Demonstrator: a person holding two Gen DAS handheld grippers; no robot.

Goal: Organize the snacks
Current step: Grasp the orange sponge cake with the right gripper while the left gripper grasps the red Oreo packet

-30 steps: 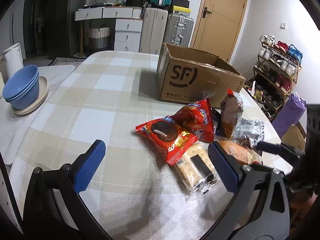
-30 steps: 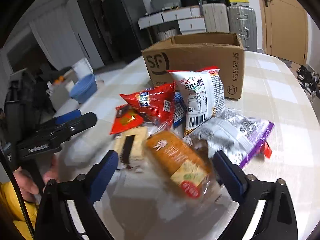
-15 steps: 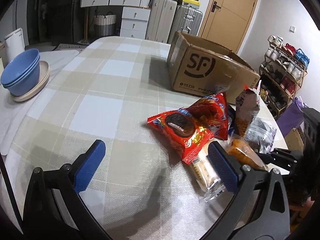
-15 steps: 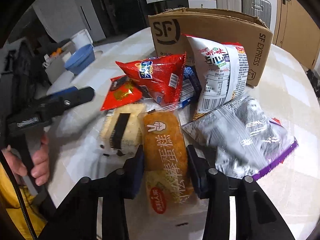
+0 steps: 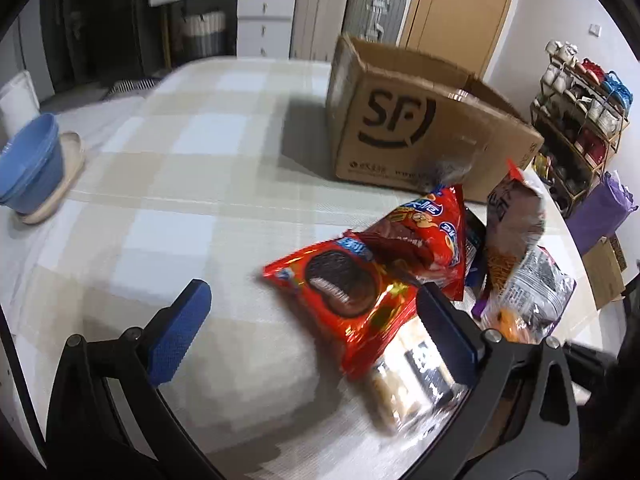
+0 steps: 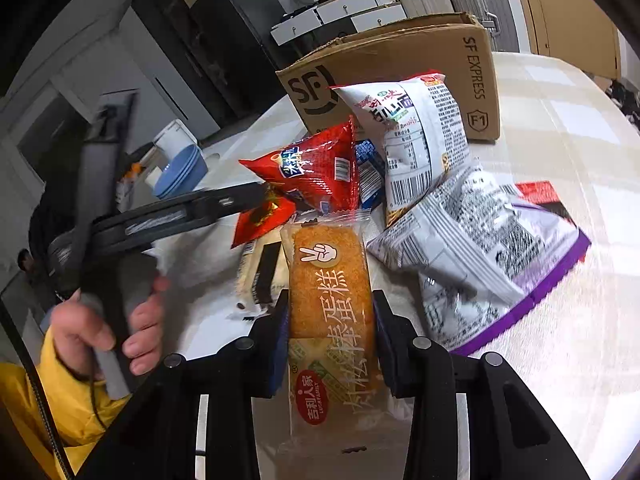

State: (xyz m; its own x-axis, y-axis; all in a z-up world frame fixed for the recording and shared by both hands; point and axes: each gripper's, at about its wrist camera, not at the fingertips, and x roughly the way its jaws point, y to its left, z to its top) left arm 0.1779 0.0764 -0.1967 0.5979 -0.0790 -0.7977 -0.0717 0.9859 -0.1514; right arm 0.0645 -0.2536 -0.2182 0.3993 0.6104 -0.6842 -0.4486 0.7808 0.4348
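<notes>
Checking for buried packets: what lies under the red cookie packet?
The red cookie packet overlaps one end of a pale sandwich-cracker pack on the checked tablecloth. Anything further beneath it is covered.

**Snacks heaped before the box**

On my tabletop point(image 5: 200, 168) the cardboard box point(image 5: 400, 128) stands at the back. The snack pile lies just in front of it: cookie packet point(image 5: 344, 284) nearest my left side, cracker pack point(image 6: 260, 272) beside the cake bar point(image 6: 332, 300), printed pouch point(image 6: 480, 248) to the right, upright noodle bag point(image 6: 412, 140) leaning behind. The bowls point(image 5: 28, 160) sit far left, well apart.
</notes>
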